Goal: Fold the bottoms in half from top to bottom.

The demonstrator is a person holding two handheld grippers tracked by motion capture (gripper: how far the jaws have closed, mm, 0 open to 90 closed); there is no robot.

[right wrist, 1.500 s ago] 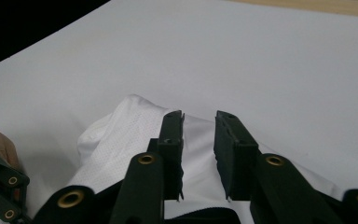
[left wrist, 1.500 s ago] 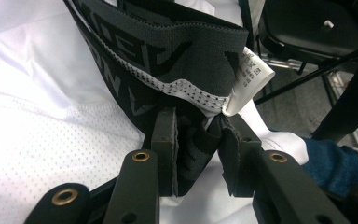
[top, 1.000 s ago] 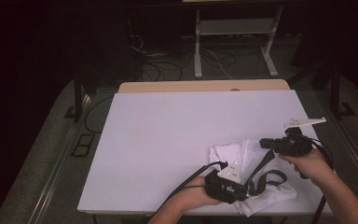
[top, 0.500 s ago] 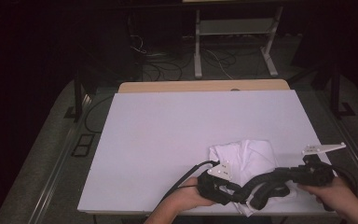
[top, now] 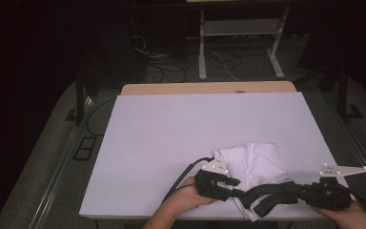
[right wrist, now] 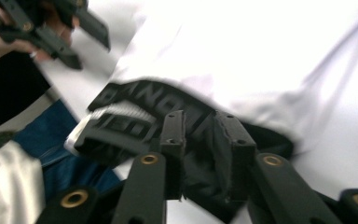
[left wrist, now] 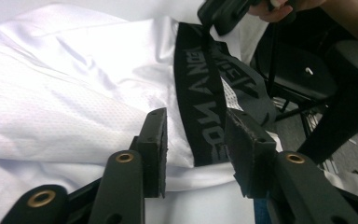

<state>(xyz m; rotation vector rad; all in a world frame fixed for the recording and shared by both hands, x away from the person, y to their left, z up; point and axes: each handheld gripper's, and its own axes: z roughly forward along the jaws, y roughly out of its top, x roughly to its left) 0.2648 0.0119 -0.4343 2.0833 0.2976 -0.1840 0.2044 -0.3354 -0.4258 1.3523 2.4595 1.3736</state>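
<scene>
White garment (top: pixel 259 164) with a black lettered waistband (top: pixel 267 195), lying crumpled on the white table (top: pixel 171 143) near its front edge, between the two grippers. Left gripper (top: pixel 231 182), held in the person's left hand (top: pixel 186 198), points toward the garment from its left side; in the left gripper view its jaws stand partly apart after just opening further, and the waistband (left wrist: pixel 205 107) runs up through the gap between them without either pad visibly pressing on it. The white cloth (left wrist: pixel 74 93) spreads ahead of and to the left of these jaws. Right gripper (top: pixel 267 195), held in the right hand (top: pixel 348 217), reaches leftward so that its tips lie at the waistband, just beside the left gripper. In the right gripper view the jaws have just been opening, dark fabric (right wrist: pixel 198 140) of the waistband sits bunched between the two pads, and the white cloth (right wrist: pixel 270 60) lies beyond them.
</scene>
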